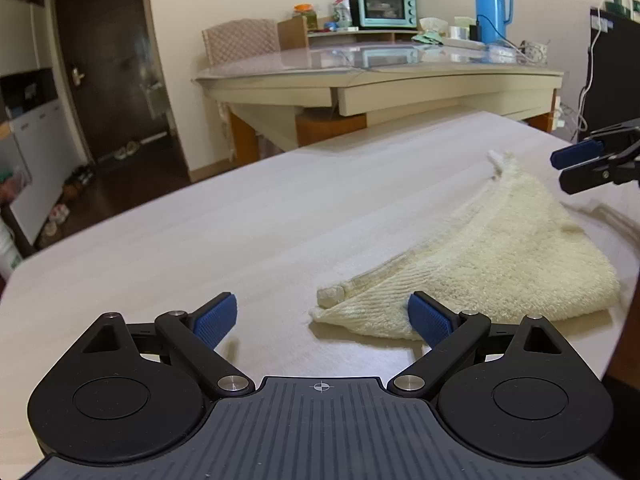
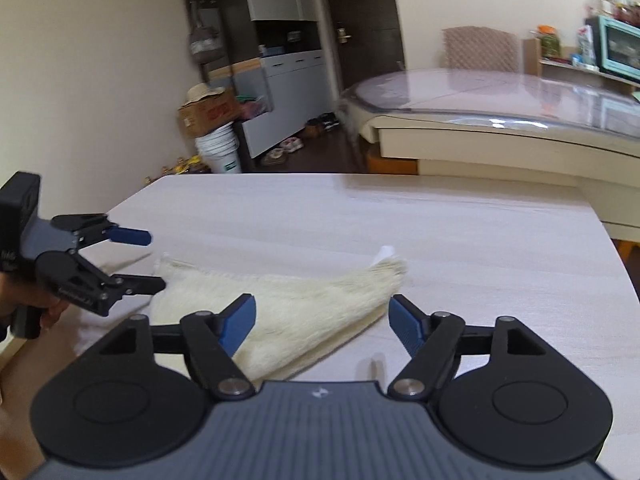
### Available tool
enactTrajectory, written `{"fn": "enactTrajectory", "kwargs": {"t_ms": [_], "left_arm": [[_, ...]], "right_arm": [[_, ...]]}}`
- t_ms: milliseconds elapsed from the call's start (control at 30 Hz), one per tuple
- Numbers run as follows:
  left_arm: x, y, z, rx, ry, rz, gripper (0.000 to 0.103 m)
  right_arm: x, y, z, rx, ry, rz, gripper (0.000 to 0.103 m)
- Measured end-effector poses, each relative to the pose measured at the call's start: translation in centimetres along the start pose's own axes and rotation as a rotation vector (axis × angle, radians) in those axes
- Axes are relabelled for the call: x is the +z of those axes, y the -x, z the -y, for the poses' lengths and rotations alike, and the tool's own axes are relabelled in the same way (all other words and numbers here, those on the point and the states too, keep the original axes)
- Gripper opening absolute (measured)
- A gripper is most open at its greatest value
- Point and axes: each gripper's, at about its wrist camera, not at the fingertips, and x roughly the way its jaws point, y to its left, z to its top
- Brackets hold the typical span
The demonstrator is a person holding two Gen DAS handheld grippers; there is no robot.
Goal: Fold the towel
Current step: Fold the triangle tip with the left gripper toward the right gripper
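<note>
Pale wooden table [image 1: 200, 240] filling home room. Left gripper [image 1: 322, 320] hovering spread, empty, at towel's near corner. Right gripper [image 2: 322, 324] spread over towel [image 1: 500, 256], pinching nothing. Towel lying folded near table's right edge. Risk: pads snagging top layer, undoing fold. Count: one towel, two grippers.

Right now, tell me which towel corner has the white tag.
The far fringed corner of the towel, right of the other corner beside the left gripper.
</note>
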Motion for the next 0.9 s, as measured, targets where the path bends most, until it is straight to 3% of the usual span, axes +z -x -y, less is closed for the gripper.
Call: {"fn": "enactTrajectory", "kwargs": {"t_ms": [267,533,633,700,733,800,900], "left_arm": [[1.4,-0.9,-1.3,0.011,-0.035,-0.027,0.097],[1.5,1.7,0.4,-0.011,-0.013,0.057,0.096],[2.1,1.0,1.2,-0.002,-0.045,0.055,0.096],[2.6,0.3,1.4,0.005,-0.06,0.051,0.096],[2.7,0.0,1.4,0.005,-0.059,0.049,0.096],[2.8,-0.3,1.4,0.011,-0.061,0.045,0.096],[2.9,-1.0,1.2,0.034,-0.06,0.045,0.096]], "right_arm": [[-0.4,-0.5,0.8,-0.019,-0.037,0.017,0.077],[0.9,-1.9,4.0,-0.004,-0.181,0.03,0.069],[1.4,-3.0,5.2,0.001,-0.245,0.013,0.052],[1.5,-3.6,5.7,-0.022,-0.274,-0.004,0.031],[1.5,-3.8,5.9,-0.028,-0.283,-0.009,0.026],[1.5,-3.8,5.9,-0.023,-0.282,-0.003,0.019],[1.8,-2.8,5.4,-0.016,-0.255,0.057,0.019]]}}
